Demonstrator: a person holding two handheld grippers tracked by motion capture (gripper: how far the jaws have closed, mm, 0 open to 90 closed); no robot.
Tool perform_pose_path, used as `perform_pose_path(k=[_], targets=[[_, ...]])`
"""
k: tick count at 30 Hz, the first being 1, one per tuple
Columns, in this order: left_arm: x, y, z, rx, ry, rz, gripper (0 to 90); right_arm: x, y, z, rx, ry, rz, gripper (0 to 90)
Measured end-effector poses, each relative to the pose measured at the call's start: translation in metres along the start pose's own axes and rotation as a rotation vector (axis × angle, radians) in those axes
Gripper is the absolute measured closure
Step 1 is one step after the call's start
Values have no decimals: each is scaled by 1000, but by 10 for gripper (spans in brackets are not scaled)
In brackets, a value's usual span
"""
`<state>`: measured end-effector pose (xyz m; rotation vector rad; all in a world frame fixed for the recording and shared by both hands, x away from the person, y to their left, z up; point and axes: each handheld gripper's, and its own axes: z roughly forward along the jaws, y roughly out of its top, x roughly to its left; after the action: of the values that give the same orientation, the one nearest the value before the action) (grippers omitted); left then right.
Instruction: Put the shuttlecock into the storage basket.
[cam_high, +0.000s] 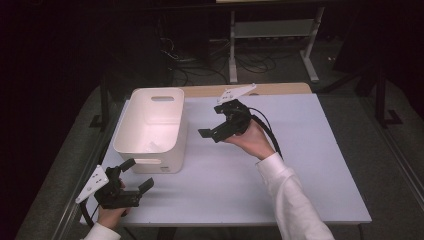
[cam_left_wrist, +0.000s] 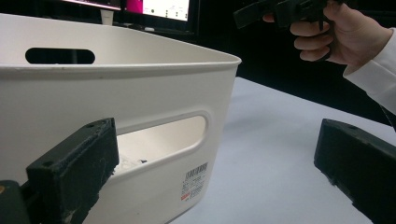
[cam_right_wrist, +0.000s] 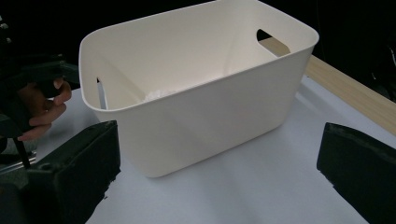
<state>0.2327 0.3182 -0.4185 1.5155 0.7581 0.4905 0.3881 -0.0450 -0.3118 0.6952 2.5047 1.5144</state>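
White bin (cam_high: 152, 127) stands on table (cam_high: 300, 170), toward its left edge; cables (cam_high: 250, 62) lie on floor beyond table

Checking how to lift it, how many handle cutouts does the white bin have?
2: one in the white bin's far end wall, one in the near end wall facing the left gripper.

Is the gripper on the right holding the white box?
No, the right gripper is open in the air beside the white box, touching nothing.
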Motion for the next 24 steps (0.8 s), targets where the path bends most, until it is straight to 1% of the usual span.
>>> perform_pose_path(k=[3,7,9,11,14,16,20,24], targets=[[0,0,0,-4,-2,-1,0,-2,-3,-4,-7,-5,3,0],[0,0,0,-2,-2,0,0,-4,-6,-9,4,-14,11,0],[0,0,0,-1,-2,-1,0,-6,-9,-11,0,-17,14,0],[0,0,0,-2,-2,-3,0,-9,-11,-13,-4,-27,9,0],[0,0,0,-3,-2,-2,0,-10,-14,-17,-2,-31,27,0],[0,0,0,5,1,0,0,-12,-16,-19,-4,-33,26,0],[0,0,0,5,2,-4,0,-15,-21,-23,-4,-41,32,0],[0,0,0,7,3,-5,0,-16,-24,-27,-7,-49,46,0]])
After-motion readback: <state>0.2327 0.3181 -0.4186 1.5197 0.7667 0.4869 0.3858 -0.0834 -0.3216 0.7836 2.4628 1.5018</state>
